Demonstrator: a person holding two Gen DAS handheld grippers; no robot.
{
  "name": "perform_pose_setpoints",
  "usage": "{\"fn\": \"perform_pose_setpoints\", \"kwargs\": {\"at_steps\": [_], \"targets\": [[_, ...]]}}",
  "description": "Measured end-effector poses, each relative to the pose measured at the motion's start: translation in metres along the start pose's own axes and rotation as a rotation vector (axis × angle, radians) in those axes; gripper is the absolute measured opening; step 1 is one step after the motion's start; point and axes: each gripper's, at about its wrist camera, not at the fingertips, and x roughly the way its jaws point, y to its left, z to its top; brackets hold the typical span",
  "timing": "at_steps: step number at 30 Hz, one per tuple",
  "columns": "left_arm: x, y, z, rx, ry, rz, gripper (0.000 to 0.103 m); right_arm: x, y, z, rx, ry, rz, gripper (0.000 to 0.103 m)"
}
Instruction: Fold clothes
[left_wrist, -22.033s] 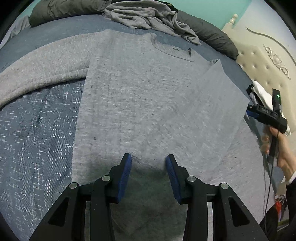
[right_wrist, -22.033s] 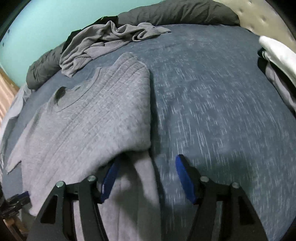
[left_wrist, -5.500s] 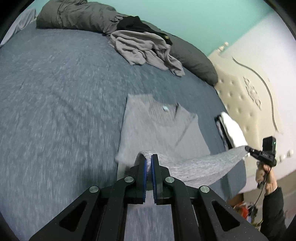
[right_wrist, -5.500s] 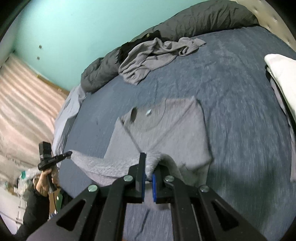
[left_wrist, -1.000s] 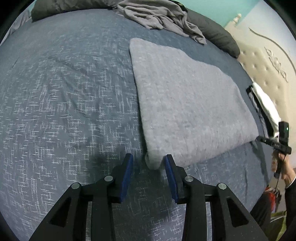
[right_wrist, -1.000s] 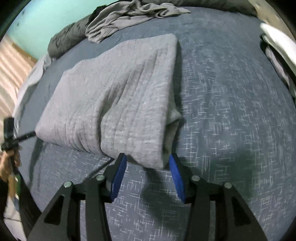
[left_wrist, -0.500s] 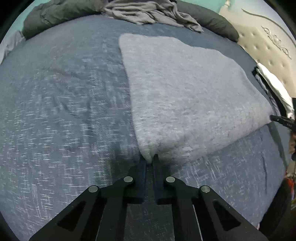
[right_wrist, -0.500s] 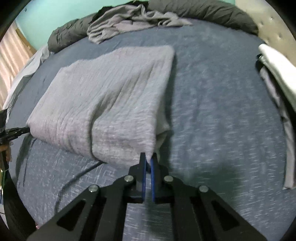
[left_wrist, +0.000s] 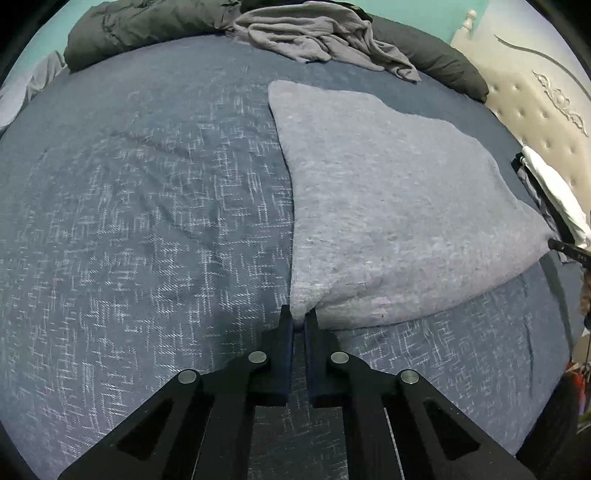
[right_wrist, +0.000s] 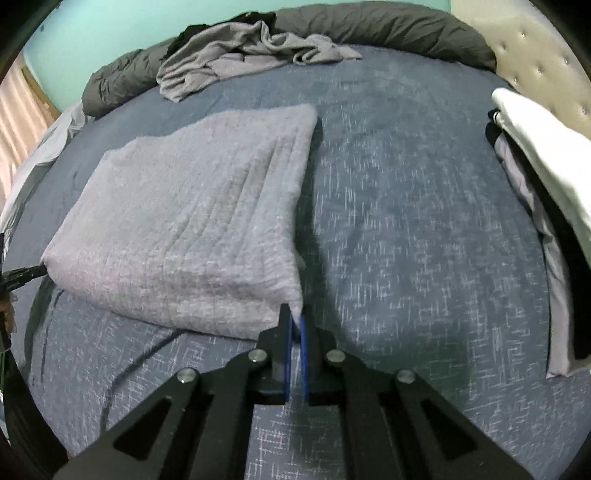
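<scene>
The grey sweater (left_wrist: 399, 206) is lying folded into a thick rectangle on the blue bedspread (left_wrist: 140, 229), a little toward the headboard side of the bed. In the left wrist view, your left claw (left_wrist: 298, 322) is pinching the near left corner of it, the jaws drawn almost together with the knit caught between them. At the far right edge of this view, your right claw (left_wrist: 569, 251) is reaching the opposite near corner, though it is too small and cut off there for its grip to be read. A crumpled grey garment (left_wrist: 325, 40) is sitting against the dark duvet (left_wrist: 147, 29) at the far side.

In the right wrist view, your right claw (right_wrist: 294, 320) is gripping the sweater's (right_wrist: 192, 221) near right corner, blue pads (right_wrist: 303, 343) nearly touching around the fabric. The corner seems to be lifting slightly off the bedspread (right_wrist: 406, 221). A stack of folded clothes (right_wrist: 535, 192) is resting at the right, well apart from the sweater, beside the tufted headboard (right_wrist: 539, 55).
</scene>
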Motion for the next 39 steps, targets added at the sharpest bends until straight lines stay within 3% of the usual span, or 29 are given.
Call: {"fn": "perform_pose_setpoints", "kwargs": {"at_steps": [6,8,10,13,15,19,20,23,30,35,39], "targets": [[-0.001,-0.008,-0.003,0.012,0.031,-0.031,0.007,0.016,0.001,-0.009,0.011,0.065,0.075,0.005],[-0.007,-0.010,-0.003,0.010,0.026,-0.030,0.010,0.014,-0.005,-0.008,0.047,0.069,0.021,0.009],[-0.015,-0.008,-0.002,-0.012,0.012,-0.027,0.011,0.008,-0.013,-0.005,0.104,0.062,-0.038,0.009],[-0.032,0.001,0.000,-0.081,-0.022,-0.055,0.014,-0.012,-0.013,0.004,0.188,-0.027,-0.016,0.016],[-0.043,0.007,0.002,-0.138,-0.059,-0.069,0.016,-0.016,0.006,0.015,0.200,-0.062,0.047,0.019],[-0.053,0.016,0.016,-0.229,-0.141,-0.052,0.035,-0.010,0.080,0.029,0.111,-0.066,0.189,0.019],[-0.052,0.019,0.018,-0.246,-0.158,-0.055,0.035,-0.006,0.100,0.031,0.094,-0.062,0.228,0.019],[-0.055,0.016,0.016,-0.297,-0.216,-0.076,0.036,0.015,0.134,0.033,0.074,-0.035,0.229,0.019],[-0.040,0.009,0.020,-0.339,-0.264,-0.127,0.037,0.063,0.214,0.036,0.027,0.028,0.230,0.019],[-0.028,0.004,0.008,-0.325,-0.256,-0.126,0.038,0.096,0.206,0.019,0.099,0.078,0.189,0.016],[-0.022,0.008,0.003,-0.328,-0.249,-0.150,0.039,0.098,0.209,0.009,0.078,0.032,0.159,0.015]]}}
